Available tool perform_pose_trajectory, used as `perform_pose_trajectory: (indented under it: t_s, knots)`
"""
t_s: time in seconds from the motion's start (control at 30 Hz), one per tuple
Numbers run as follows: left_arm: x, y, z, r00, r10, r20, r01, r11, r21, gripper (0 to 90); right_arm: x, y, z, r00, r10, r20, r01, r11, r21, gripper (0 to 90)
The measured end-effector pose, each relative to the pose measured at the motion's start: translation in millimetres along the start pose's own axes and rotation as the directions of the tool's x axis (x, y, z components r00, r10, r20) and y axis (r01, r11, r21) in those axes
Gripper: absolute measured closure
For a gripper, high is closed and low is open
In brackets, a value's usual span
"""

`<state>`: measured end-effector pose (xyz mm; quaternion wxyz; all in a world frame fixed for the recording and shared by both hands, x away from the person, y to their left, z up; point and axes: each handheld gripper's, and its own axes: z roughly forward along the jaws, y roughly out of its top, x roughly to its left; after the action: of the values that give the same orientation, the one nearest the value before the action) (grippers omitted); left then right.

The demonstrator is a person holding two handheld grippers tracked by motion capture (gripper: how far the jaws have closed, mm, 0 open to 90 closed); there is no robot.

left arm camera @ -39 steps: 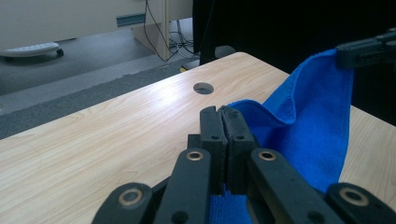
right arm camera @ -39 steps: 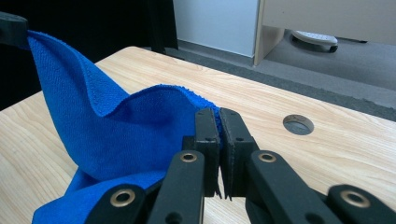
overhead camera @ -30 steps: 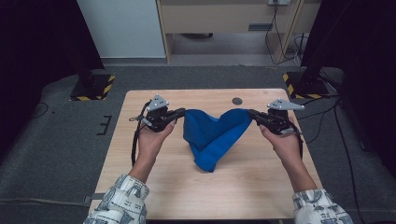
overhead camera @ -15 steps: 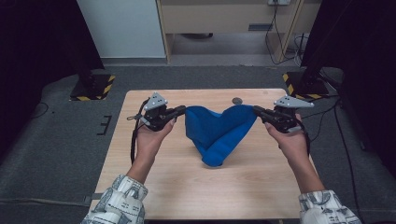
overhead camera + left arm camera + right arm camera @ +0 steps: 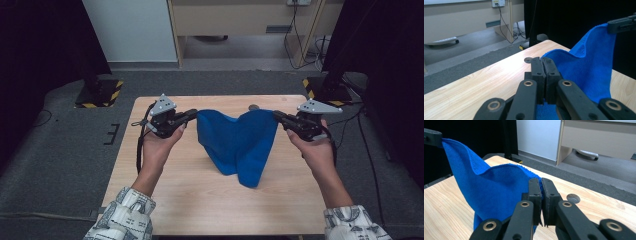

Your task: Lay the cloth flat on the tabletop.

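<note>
between the two sets of jaws hangs the blue cloth [image 5: 239,145], its top edge running gripper to gripper, its folds pointing down at the table [image 5: 150,190]; left gripper [image 5: 192,114] and right gripper [image 5: 276,116] each pinch a top corner.

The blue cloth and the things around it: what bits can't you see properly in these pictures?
- Blue cloth: the corners sit inside the shut left gripper and right gripper, hidden by the jaws in both gripper views.
- Its far side: the high view cannot tell.
- Small round thing on the table: too small to name; the cloth half covers it in the high view.
</note>
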<state>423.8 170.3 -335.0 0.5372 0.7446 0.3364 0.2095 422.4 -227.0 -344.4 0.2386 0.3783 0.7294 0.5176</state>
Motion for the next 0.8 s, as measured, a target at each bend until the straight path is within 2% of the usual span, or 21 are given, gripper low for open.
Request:
perform_pose_trajectory:
  t_s: [0.33, 0.63, 0.8]
  knots:
    - [2.4, 0.8, 1.5, 1.0000, 0.001, -0.002, -0.001, 1.0000, -0.001, 88.7, -3.9, -1.5, -2.1, 1.0000, 0.003, 0.006, -0.003, 1.000, 0.000, 86.9]
    - [8.8, -14.8, 10.3, 1.0000, -0.004, -0.005, 0.004, 0.9995, 0.030, 88.7, -8.6, -14.9, 11.0, 0.9999, 0.007, 0.012, -0.008, 1.000, 0.027, 86.9]
    - [9.6, -18.9, 6.1, 0.9999, -0.009, -0.009, 0.009, 0.9997, 0.022, 88.7, -8.4, -20.2, 12.8, 0.9998, 0.016, 0.008, -0.016, 1.000, 0.026, 87.0]
